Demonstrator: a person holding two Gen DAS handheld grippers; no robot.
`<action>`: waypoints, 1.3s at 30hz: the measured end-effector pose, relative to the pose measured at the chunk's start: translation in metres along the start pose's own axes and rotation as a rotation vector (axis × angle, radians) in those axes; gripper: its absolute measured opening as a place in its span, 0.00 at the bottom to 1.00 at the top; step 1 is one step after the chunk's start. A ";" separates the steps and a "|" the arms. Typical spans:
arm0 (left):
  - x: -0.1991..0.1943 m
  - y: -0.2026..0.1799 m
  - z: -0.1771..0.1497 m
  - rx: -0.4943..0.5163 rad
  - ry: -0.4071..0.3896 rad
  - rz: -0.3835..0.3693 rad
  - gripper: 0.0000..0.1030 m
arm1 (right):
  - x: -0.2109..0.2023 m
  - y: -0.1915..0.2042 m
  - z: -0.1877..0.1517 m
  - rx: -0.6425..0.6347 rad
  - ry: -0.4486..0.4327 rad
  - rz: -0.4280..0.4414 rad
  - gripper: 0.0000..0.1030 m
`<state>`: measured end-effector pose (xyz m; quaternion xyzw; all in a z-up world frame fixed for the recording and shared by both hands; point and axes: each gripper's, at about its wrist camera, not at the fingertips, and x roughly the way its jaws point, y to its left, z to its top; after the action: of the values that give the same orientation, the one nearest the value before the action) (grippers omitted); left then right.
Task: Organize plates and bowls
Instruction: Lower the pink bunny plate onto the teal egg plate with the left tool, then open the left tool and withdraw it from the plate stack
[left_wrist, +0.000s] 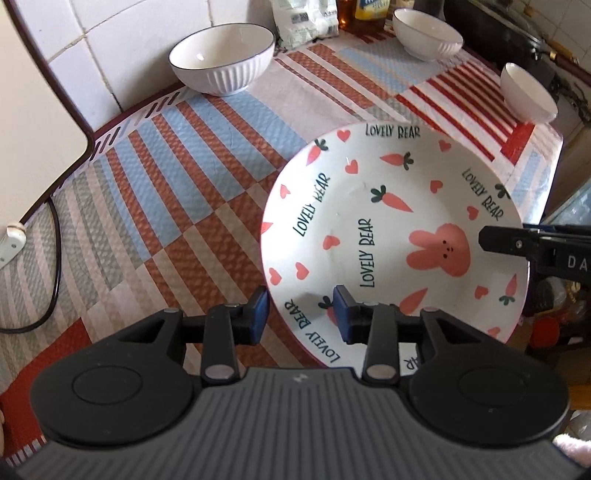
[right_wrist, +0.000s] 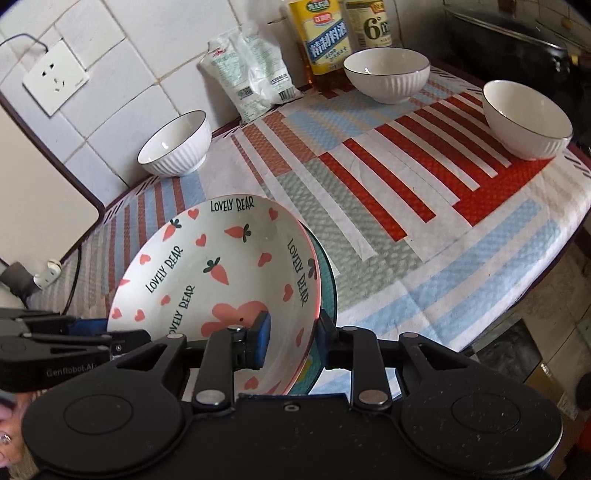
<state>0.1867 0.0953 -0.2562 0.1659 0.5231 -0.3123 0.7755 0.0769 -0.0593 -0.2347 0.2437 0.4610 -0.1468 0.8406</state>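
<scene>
A white plate printed with a pink bunny, carrots and "LOVELY BEAR" lies near the front of the striped tablecloth. In the right wrist view this plate rests on a teal plate, of which only an edge shows. My left gripper straddles the plate's near-left rim, one pad inside and one outside, with a gap around the rim. My right gripper straddles the opposite rim the same way and is open. Three white ribbed bowls stand apart at the back.
Two bottles and a plastic packet stand against the tiled wall. A wall socket and a black cable are at the left. A dark pot sits at the far right. The table's edge falls away on the right.
</scene>
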 end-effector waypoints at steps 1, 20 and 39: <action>-0.003 0.001 -0.001 -0.006 -0.012 -0.005 0.40 | -0.001 0.000 0.000 0.008 0.001 0.002 0.32; -0.068 -0.006 -0.026 -0.010 -0.152 -0.038 0.40 | -0.040 0.025 -0.005 -0.205 -0.075 -0.043 0.38; -0.170 -0.040 -0.030 0.103 -0.268 -0.060 0.70 | -0.148 0.071 -0.018 -0.499 -0.176 -0.045 0.72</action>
<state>0.0957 0.1358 -0.1097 0.1465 0.4027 -0.3812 0.8192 0.0183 0.0130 -0.0980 0.0047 0.4136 -0.0679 0.9079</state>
